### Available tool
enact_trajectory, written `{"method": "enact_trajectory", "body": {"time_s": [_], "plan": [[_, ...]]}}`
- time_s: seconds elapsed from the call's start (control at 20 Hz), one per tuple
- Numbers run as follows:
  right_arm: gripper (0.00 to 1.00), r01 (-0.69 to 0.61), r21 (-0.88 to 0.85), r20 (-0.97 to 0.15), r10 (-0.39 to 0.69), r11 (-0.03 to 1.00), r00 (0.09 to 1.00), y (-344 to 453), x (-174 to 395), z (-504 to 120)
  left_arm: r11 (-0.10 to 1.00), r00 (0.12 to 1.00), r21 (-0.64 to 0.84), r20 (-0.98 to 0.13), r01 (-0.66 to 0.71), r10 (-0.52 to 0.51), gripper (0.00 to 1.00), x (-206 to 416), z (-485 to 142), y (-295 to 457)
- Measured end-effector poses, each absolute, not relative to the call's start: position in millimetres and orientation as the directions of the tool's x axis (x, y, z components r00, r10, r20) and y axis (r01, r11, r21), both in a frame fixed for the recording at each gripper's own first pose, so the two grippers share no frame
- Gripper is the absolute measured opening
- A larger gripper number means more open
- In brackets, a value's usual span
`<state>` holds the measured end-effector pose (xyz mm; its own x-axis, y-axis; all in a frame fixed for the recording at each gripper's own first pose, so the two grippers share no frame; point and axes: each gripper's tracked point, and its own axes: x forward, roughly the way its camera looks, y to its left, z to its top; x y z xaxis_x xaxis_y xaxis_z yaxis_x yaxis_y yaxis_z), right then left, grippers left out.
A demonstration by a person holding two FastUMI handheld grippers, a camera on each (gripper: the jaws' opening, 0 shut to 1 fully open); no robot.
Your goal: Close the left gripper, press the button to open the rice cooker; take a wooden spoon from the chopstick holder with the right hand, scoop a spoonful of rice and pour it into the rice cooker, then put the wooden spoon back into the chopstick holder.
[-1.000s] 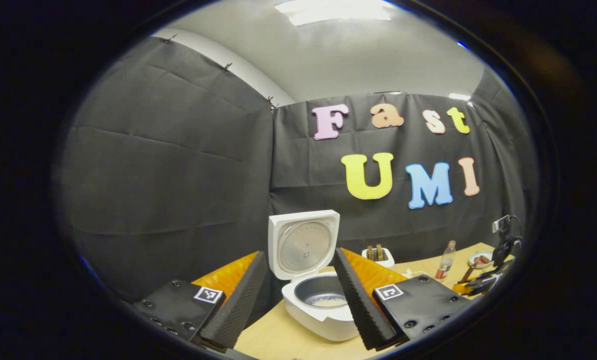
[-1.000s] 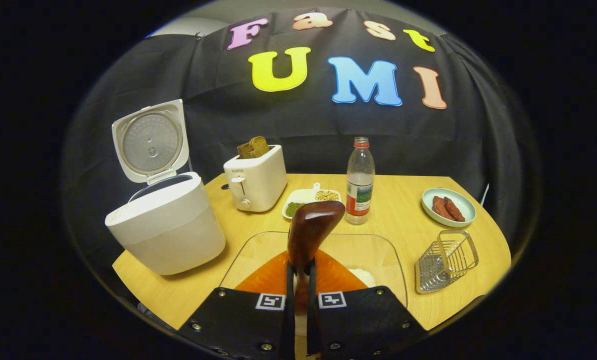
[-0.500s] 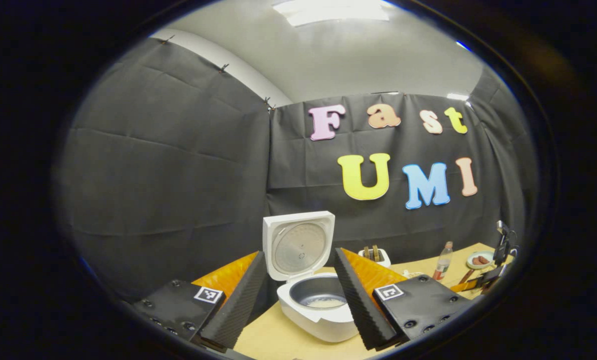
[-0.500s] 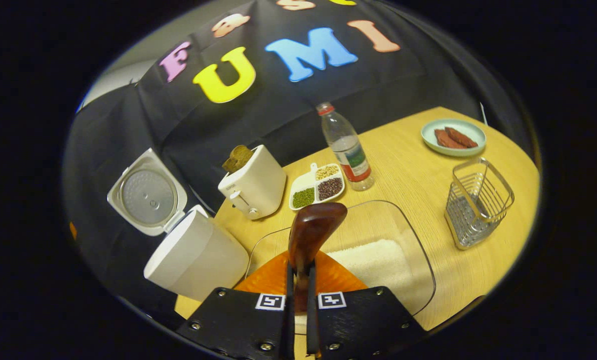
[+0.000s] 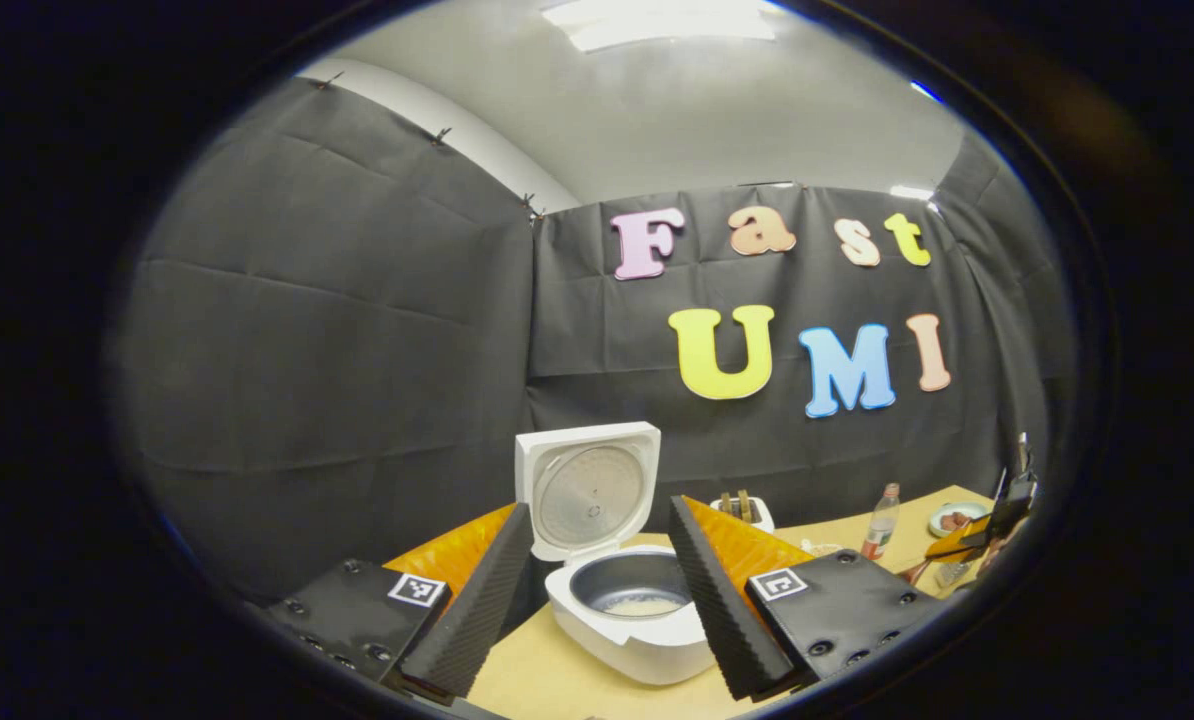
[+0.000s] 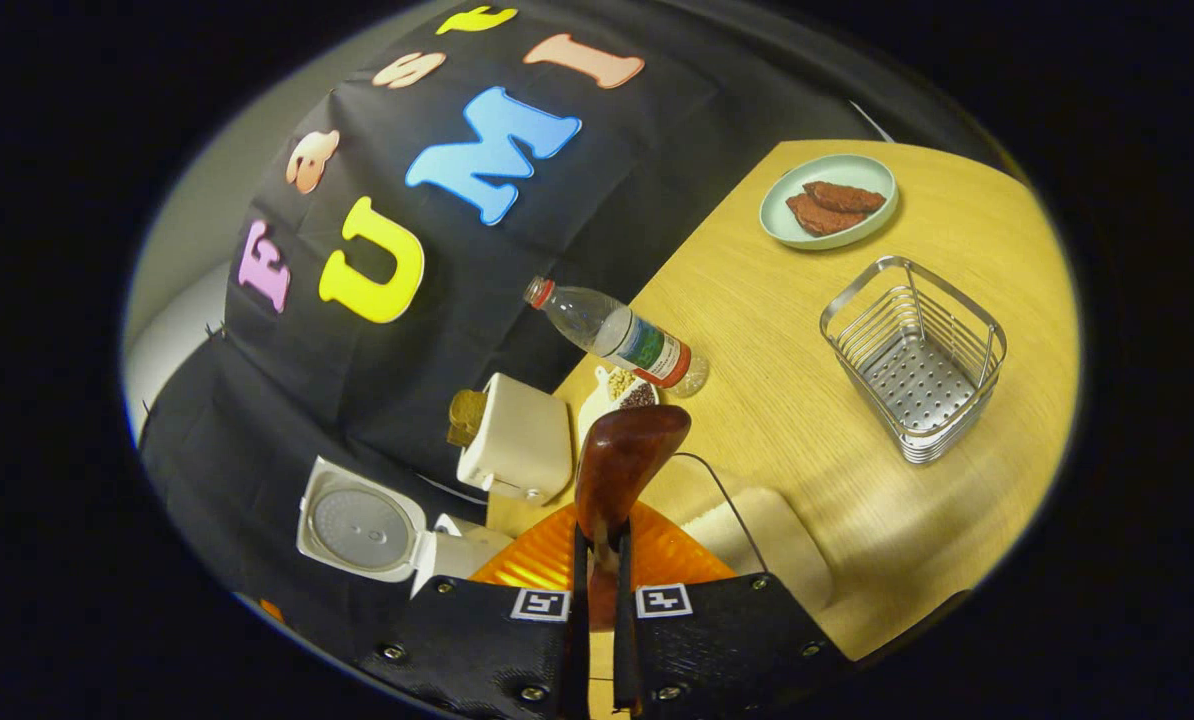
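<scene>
The white rice cooker (image 5: 627, 630) stands open, lid (image 5: 587, 485) upright, with a little white rice in its pot. My left gripper (image 5: 599, 508) hangs open in front of it, one finger to each side. My right gripper (image 6: 597, 560) is shut on the handle of the dark wooden spoon (image 6: 625, 462), whose bowl sticks forward above the glass dish of rice (image 6: 757, 525). Whether the spoon carries rice is hidden. The wire chopstick holder (image 6: 912, 355) stands empty to the right. The rice cooker (image 6: 372, 525) lies at lower left in the strongly tilted right gripper view.
On the wooden table (image 6: 777, 400) stand a white toaster (image 6: 517, 440) with bread, a plastic bottle (image 6: 622, 335), a small divided dish of beans (image 6: 622, 385) and a pale plate of sausages (image 6: 827, 200). The right gripper (image 5: 992, 520) shows far right in the left gripper view.
My right gripper has rolled hard with the spoon, so its view now tilts steeply, and it has moved right over the dish. The left gripper has barely drifted.
</scene>
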<state>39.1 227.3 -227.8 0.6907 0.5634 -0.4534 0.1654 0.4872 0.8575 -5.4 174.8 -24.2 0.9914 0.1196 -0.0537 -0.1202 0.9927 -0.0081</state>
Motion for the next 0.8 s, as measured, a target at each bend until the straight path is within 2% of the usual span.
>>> {"method": "enact_trajectory", "body": {"time_s": [0.4,0.8], "plan": [[0.10,0.139,0.947,-0.304,0.664,0.290,0.683,254.9,50.6,-173.2,0.994,0.993,-0.024,-0.041,-0.110,0.109,0.94,-9.2,-22.0,170.5],[0.10,-0.004,0.959,-0.212,0.730,0.283,0.650,321.4,68.8,-110.7,0.981,0.981,-0.033,-0.050,-0.191,0.189,0.95,-33.9,-30.6,211.3]]}}
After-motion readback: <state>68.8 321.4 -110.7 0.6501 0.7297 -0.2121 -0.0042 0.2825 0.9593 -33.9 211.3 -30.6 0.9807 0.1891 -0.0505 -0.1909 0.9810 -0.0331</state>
